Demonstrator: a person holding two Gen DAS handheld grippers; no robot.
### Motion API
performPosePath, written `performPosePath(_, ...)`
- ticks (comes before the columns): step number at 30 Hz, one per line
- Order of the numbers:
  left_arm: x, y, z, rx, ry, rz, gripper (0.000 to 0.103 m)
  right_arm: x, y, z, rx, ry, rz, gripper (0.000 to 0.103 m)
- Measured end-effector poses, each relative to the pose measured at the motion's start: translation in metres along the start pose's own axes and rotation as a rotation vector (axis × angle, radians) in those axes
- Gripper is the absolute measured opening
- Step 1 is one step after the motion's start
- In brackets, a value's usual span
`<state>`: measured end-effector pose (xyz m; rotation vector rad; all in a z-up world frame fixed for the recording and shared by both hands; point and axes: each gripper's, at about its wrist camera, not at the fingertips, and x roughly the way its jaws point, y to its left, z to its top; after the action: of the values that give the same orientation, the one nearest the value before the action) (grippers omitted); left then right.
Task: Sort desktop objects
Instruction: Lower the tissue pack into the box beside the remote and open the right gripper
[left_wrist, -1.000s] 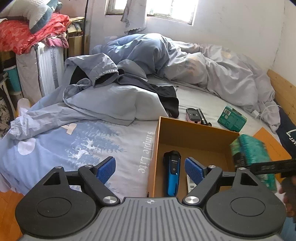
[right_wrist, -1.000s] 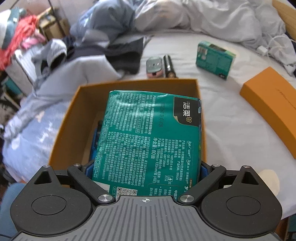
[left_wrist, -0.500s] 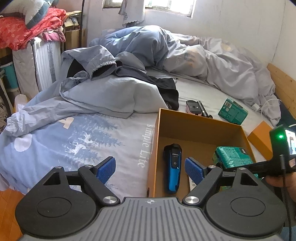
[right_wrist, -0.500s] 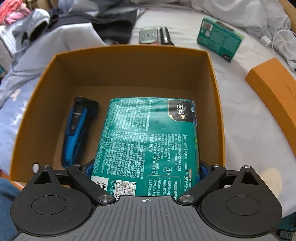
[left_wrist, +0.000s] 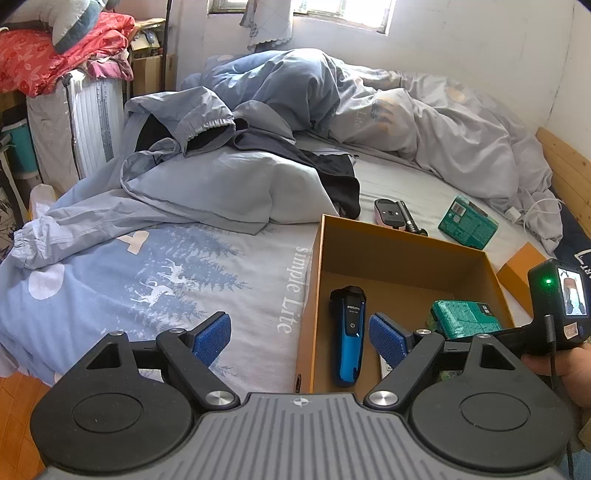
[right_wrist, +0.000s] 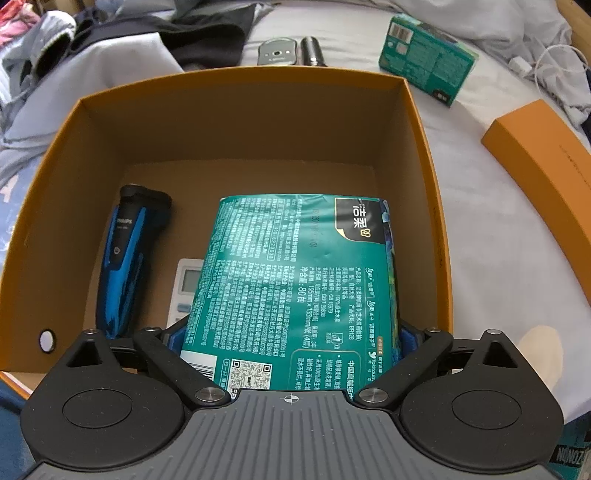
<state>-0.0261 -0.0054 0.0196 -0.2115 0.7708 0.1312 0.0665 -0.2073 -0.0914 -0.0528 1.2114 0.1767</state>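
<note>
An open orange cardboard box (right_wrist: 240, 85) (left_wrist: 399, 243) sits on the bed. Inside lie a blue and black electric shaver (right_wrist: 125, 258) (left_wrist: 351, 332) and a white remote (right_wrist: 186, 284), partly under a green tissue pack (right_wrist: 295, 266) (left_wrist: 465, 319). My right gripper (right_wrist: 293, 338) is shut on the pack's near end, low inside the box on its right side. My left gripper (left_wrist: 299, 336) stands open and empty above the box's near left wall. Beyond the box lie a small green carton (right_wrist: 428, 62), a grey-pink mouse-like device (right_wrist: 277, 53) and a black cylinder (right_wrist: 312, 51).
An orange lid (right_wrist: 543, 155) lies on the sheet right of the box. Crumpled jackets and a duvet (left_wrist: 258, 147) cover the bed's far side. A white charger cable (right_wrist: 546, 59) trails at the far right. A hand (left_wrist: 569, 369) holds the right gripper.
My right gripper has carried the tissue pack down from above the box to low inside it, beside the shaver. The left gripper has stayed open, almost in place.
</note>
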Motion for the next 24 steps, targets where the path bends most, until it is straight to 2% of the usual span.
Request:
performPosePath(2,0.000,-0.002,-0.001,-0.002,-0.001,0.002,0.087,0.001,0.001,-0.003,0.002,0.002,-0.002,0.098)
performPosePath(4,0.000,-0.001,-0.001,-0.002,-0.001,0.003,0.087,0.004,-0.010,0.017,0.006,0.005,-0.006,0.099)
performPosePath(21,0.001,0.000,0.001,0.004,-0.002,0.004,0.087,-0.054,-0.026,0.004,0.019,-0.131,0.061,0.102)
performPosePath(24,0.000,0.000,0.001,0.003,-0.003,0.003,0.087,-0.073,-0.030,-0.006,0.007,-0.177,0.073,0.102)
